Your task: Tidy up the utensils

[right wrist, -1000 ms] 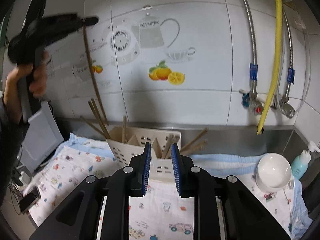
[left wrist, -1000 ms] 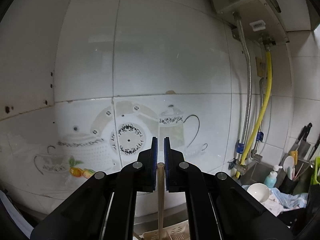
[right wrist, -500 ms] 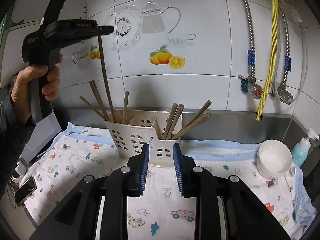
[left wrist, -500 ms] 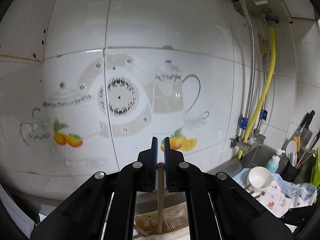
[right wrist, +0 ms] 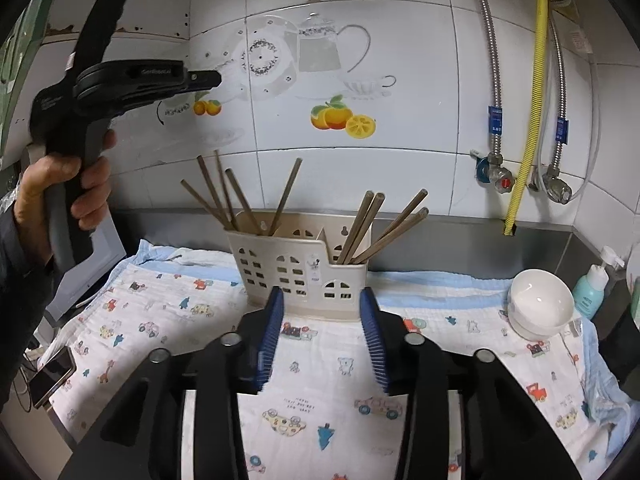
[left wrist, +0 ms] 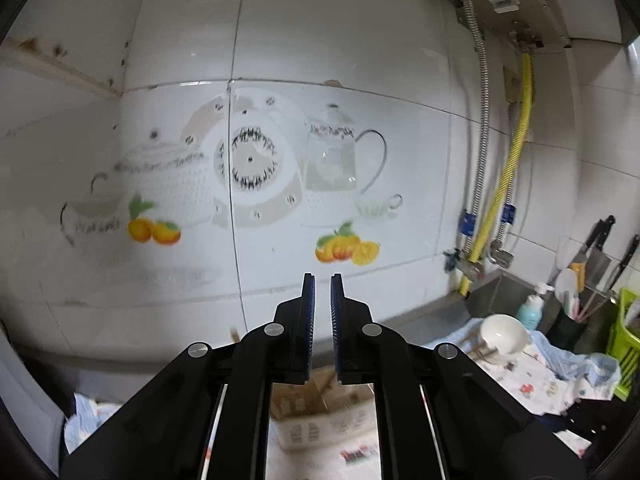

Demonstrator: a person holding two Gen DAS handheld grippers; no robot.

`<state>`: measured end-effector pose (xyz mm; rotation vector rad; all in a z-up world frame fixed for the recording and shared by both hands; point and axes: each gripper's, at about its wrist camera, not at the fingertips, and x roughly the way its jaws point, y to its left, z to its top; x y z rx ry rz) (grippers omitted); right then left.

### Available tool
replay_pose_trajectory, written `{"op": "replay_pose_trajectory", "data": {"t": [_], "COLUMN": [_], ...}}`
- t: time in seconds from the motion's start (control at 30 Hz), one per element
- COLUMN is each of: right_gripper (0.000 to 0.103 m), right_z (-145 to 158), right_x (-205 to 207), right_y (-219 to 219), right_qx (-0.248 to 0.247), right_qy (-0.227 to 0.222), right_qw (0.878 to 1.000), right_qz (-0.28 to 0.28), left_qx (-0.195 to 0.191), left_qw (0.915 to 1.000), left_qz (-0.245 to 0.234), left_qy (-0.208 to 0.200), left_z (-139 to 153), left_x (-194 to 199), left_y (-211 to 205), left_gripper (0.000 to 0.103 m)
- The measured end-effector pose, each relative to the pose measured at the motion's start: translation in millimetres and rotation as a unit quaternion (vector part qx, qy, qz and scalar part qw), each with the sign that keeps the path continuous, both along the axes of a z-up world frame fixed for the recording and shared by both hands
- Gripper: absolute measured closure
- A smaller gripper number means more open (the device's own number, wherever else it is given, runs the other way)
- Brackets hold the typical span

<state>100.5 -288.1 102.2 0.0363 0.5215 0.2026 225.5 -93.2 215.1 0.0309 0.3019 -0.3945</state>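
A cream plastic utensil holder stands on a printed cloth against the tiled wall. Several brown chopsticks lean in its left compartment and several more in its right one. My left gripper is held high above the holder, jaws slightly apart and empty; it shows at upper left in the right wrist view. The holder appears blurred below it. My right gripper is open and empty, just in front of the holder.
A white bowl and a teal soap bottle sit at the right. Metal hoses and a yellow pipe run down the wall. A phone lies at the left edge. Knives and a utensil cup stand far right.
The chopstick held in my left gripper has dropped into the holder's left compartment; the left jaws have parted. My right gripper has opened wider.
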Motion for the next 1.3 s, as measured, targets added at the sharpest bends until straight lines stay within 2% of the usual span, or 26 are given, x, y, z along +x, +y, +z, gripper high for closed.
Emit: {"op": "replay_pose_trajectory", "data": {"t": [0.07,0.13,0.17,0.33,0.37,0.4,0.47,0.57,0.63,0.7,0.93,1.07,1.3], "right_gripper": [0.063,0.058,0.057,0.049,0.045,0.042,0.039,0.034,0.032,0.026,0.021,0.02,0.017], "right_z": [-1.5,-3.6,-4.8,-12.2,-13.3,-14.1,-16.1,-17.9,-18.2,-18.3,-24.6,-29.2,-34.9], "right_x": [-6.1,-11.7,-14.6,-29.1,-31.4,-33.8,-38.7,-43.4,-46.9,-50.5,-59.2,-59.7,-63.4], "right_y": [3.3,7.2,8.8,15.9,17.7,19.2,23.5,27.9,30.5,33.0,33.4,35.6,40.2], "right_qx": [0.008,0.001,-0.001,0.011,0.015,0.014,0.012,0.013,0.01,0.004,0.012,0.008,-0.003], "right_qy": [0.003,0.0,0.0,0.004,0.006,0.005,0.003,0.003,0.0,-0.002,0.001,0.006,0.006], "right_qw": [1.0,1.0,1.0,1.0,1.0,1.0,1.0,0.999,0.999,0.999,0.998,0.997,0.997], "right_qz": [0.001,-0.005,-0.008,-0.017,-0.018,-0.021,-0.028,-0.036,-0.041,-0.048,-0.066,-0.071,-0.08], "left_qx": [0.001,0.005,0.007,0.004,0.002,0.003,0.004,0.009,0.01,0.014,0.013,0.026,0.016], "left_qw": [1.0,0.9999,0.9998,0.9995,0.9995,0.9992,0.9987,0.9975,0.9965,0.9945,0.9889,0.9851,0.9848], "left_qz": [0.003,0.005,0.011,0.016,0.018,0.025,0.041,0.063,0.077,0.099,0.137,0.16,0.154], "left_qy": [0.009,0.012,0.012,0.026,0.028,0.031,0.029,0.032,0.031,0.033,0.056,0.057,0.08], "left_z": [-9.1,-17.4,-21.5,-45.1,-48.4,-53.9,-61.0,-74.3,-81.5,-90.7,-119.8,-130.5,-141.3], "left_x": [-14.2,-27.1,-34.8,-74.2,-79.7,-87.6,-99.6,-119.0,-128.3,-138.3,-162.9,-173.0,-177.8], "left_y": [4.9,8.7,11.8,34.4,38.7,44.6,54.0,69.3,78.1,87.6,111.7,117.5,120.8], "left_gripper": [0.088,0.072,0.06,0.053,0.049,0.04,0.033,0.025,0.024,0.01,0.007,0.005,0.005]}}
